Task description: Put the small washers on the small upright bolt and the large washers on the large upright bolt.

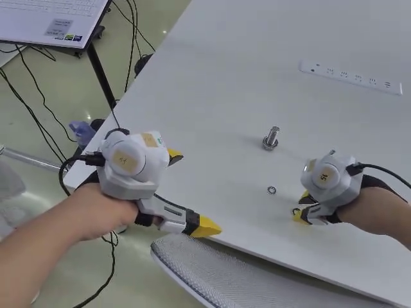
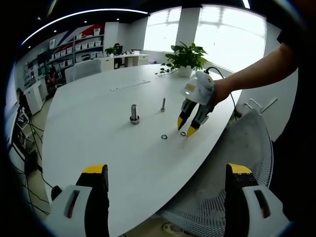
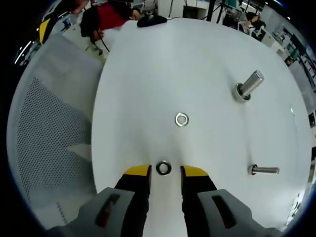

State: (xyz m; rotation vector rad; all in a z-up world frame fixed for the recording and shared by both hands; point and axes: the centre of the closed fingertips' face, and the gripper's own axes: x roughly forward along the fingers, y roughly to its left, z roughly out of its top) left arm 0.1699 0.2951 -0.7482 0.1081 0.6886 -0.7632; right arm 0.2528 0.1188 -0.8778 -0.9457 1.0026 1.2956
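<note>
Right gripper view showed one washer (image 3: 163, 168) lying flat on the white table (image 3: 197, 59) in the gap between the tips of the right gripper (image 3: 165, 174), whose jaws stood slightly parted and clear of it on both sides. A second washer (image 3: 181, 119) lay further out, with the large bolt (image 3: 249, 85) beyond it and the small bolt (image 3: 265, 170) off to one side. The left gripper (image 2: 168, 170) stood well apart at the table edge, jaws spread wide.

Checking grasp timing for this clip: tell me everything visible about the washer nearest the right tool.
The washer is a small grey metal ring with a round hole, lying flat on the white table. It sits between the yellow tips of the right tool, whose jaws stand apart either side, seemingly not touching it. A second washer lies apart, further along.
</note>
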